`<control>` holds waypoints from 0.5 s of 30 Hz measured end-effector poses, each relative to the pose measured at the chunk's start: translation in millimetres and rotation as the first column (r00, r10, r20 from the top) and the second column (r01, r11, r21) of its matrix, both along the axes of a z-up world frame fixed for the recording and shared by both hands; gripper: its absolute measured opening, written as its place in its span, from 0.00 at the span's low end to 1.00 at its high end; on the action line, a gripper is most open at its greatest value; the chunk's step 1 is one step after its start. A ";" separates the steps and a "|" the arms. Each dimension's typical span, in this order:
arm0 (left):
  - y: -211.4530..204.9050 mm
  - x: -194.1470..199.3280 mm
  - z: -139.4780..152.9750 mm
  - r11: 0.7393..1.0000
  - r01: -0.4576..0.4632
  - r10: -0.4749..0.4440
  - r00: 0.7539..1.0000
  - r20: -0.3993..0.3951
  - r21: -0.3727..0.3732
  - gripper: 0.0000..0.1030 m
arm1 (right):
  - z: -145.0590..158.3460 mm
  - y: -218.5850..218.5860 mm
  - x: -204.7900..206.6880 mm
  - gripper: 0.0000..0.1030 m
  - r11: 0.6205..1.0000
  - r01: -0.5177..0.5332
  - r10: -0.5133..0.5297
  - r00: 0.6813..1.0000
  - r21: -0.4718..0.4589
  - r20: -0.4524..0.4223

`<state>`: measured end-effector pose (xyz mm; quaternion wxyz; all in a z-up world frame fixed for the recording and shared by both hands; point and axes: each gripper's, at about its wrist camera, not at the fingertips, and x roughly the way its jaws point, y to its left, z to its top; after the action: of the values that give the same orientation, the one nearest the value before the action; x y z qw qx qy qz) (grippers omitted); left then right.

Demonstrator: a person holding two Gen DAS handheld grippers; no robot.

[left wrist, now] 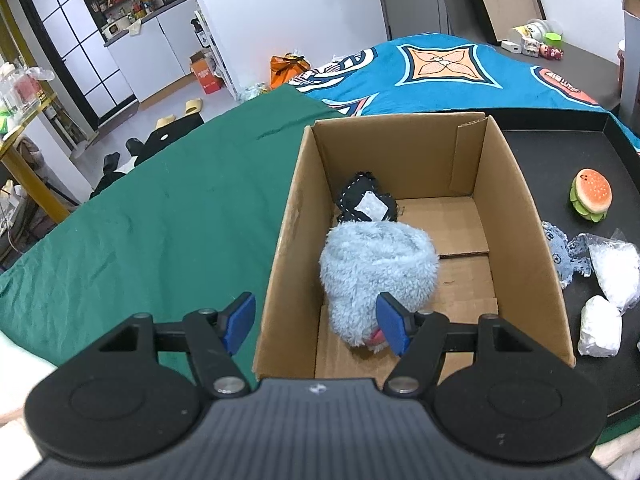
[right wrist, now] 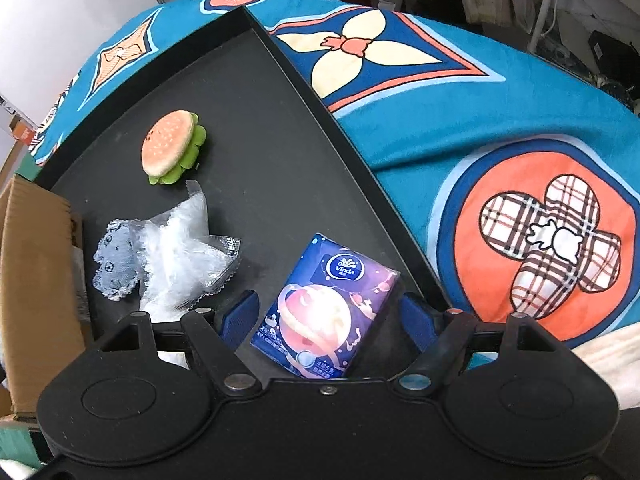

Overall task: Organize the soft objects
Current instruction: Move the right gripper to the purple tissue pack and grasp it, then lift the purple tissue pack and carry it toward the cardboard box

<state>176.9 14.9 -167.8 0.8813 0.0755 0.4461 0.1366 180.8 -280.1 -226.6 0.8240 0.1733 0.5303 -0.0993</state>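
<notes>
An open cardboard box [left wrist: 516, 200] holds a fluffy light-blue plush [left wrist: 376, 268] and a black stitched fabric piece [left wrist: 366, 200]. My left gripper [left wrist: 316, 324] is open above the box's near left corner, its right pad in front of the plush, holding nothing. My right gripper [right wrist: 330, 322] is open around a purple Vinda tissue pack [right wrist: 326, 308] lying on the black tray [right wrist: 256, 128]; the pads stand apart from its sides. On the tray also lie a burger toy [right wrist: 172, 152], a grey-blue fabric toy [right wrist: 114, 258] and clear plastic packets [right wrist: 184, 248].
The box [right wrist: 32, 280] stands at the tray's left edge. The burger [left wrist: 592, 196], fabric toy [left wrist: 560, 252] and white packets [left wrist: 608, 288] show right of the box. A green cloth [left wrist: 160, 216] covers the left; a blue patterned blanket [right wrist: 500, 128] lies beyond the tray.
</notes>
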 end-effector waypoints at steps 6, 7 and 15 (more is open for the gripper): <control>-2.9 0.0 0.2 1.000 0.003 -0.003 1.000 0.001 0.018 0.66 | -8.6 10.8 4.1 0.78 0.999 -0.024 0.024 1.000 -0.042 -0.007; -3.2 -0.1 0.0 1.000 0.003 -0.003 1.000 0.001 0.019 0.66 | -9.1 13.9 4.9 0.78 0.998 -0.035 0.035 0.999 -0.061 -0.006; -2.2 0.1 0.3 1.000 -0.002 0.002 1.000 -0.001 0.015 0.67 | -11.1 18.1 5.8 0.74 0.986 -0.082 0.075 0.996 -0.147 -0.047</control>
<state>177.0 12.7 -167.5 0.8804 0.0818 0.4454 0.1409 186.6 -262.0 -237.7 0.8268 0.0882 0.5447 -0.1096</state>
